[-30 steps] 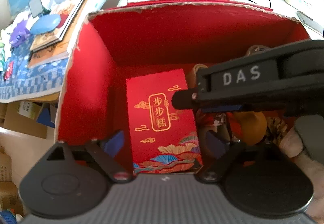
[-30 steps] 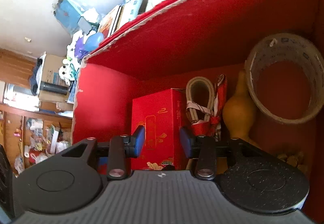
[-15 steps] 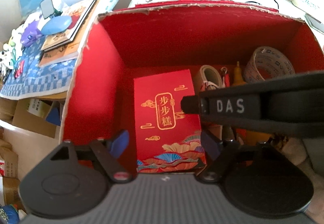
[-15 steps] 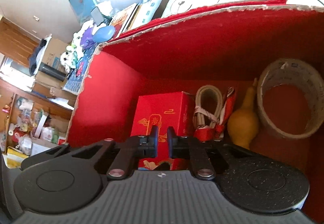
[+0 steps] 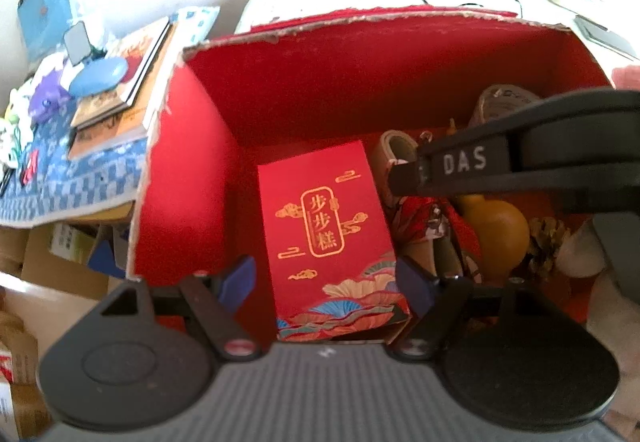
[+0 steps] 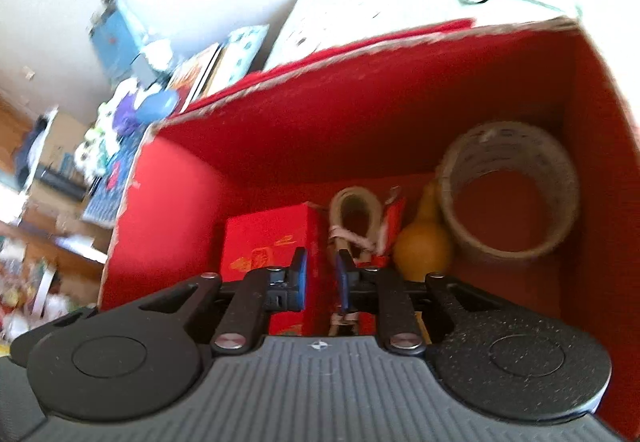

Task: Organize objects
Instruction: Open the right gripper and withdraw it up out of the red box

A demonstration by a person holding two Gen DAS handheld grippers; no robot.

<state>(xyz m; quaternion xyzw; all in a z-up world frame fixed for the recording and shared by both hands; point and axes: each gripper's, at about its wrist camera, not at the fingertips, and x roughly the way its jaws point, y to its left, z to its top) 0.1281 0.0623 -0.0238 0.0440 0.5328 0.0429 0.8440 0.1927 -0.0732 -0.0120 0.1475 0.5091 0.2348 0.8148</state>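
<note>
The big red storage box (image 5: 192,170) stands open-topped with ragged card edges, and it is already crowded, so the likeliest trouble, as I judge it, is a claw catching a wall or dragging a neighbour out of place while reaching in. Lying flat on its floor toward the left is the red gift carton (image 5: 328,226), the largest item inside; its gold panel carries three Chinese characters, 步步糕, over cloud and fan artwork. The left claw (image 5: 326,280) hangs above the carton's near end, spread wide and gripping nothing, a finger to either side; if it closes off-centre the slick carton could skew against the wall. The tape roll (image 6: 508,194) leans in the far right corner with faint print too blurred to read, and a knock could set it rolling onto the yellow gourd (image 6: 420,248) just beside it. The right claw (image 6: 320,278) is nearly closed, a narrow gap left, nothing visibly pinched; it sits over the seam between the carton and the looped strap with red wrapping (image 6: 356,218), which could snag. Its arm bears the white letters "DAS" in the left view.
</note>
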